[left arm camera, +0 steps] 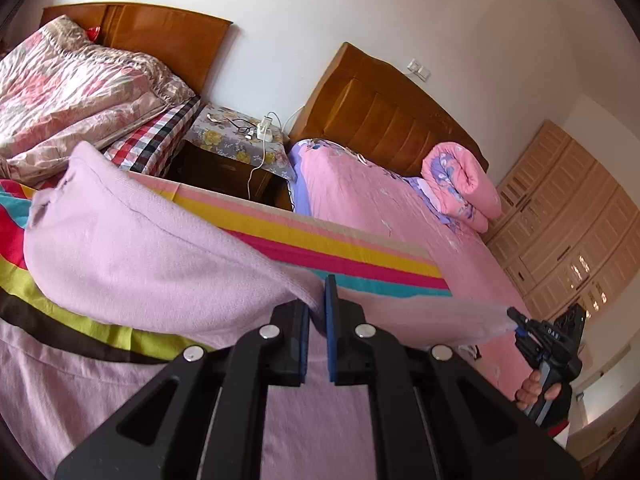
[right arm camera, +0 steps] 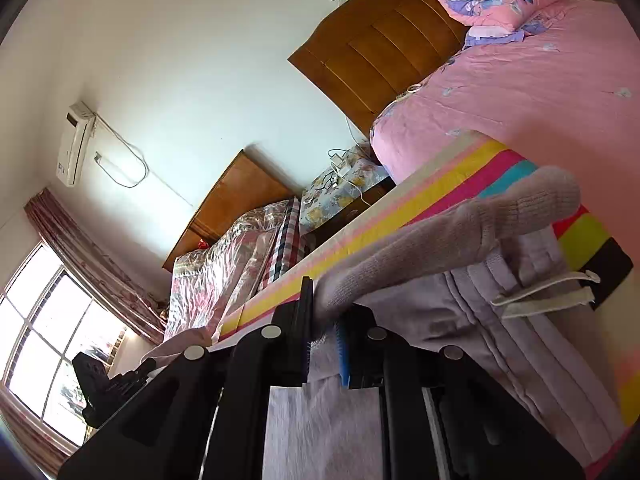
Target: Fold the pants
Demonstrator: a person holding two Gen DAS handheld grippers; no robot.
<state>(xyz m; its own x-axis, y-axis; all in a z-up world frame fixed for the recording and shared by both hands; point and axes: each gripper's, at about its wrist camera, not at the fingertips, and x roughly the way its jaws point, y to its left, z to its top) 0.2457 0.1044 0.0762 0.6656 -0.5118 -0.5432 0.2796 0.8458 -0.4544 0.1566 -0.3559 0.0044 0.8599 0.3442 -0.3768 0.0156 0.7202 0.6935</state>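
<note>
Both hand-held grippers, left (left arm camera: 319,312) and right (right arm camera: 325,332), were clenched on the pants (left arm camera: 132,256), lifted above the striped sheet (left arm camera: 320,240); fold begun, not finished.

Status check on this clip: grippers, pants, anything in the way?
Left gripper shut on lilac pants. Right gripper shut on pants, ribbed cuff end lifted. Waistband on striped sheet. Nothing in the way.

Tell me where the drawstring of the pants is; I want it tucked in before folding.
In the right wrist view the drawstring lies at right on the waistband of the pants, beside the striped sheet.
</note>
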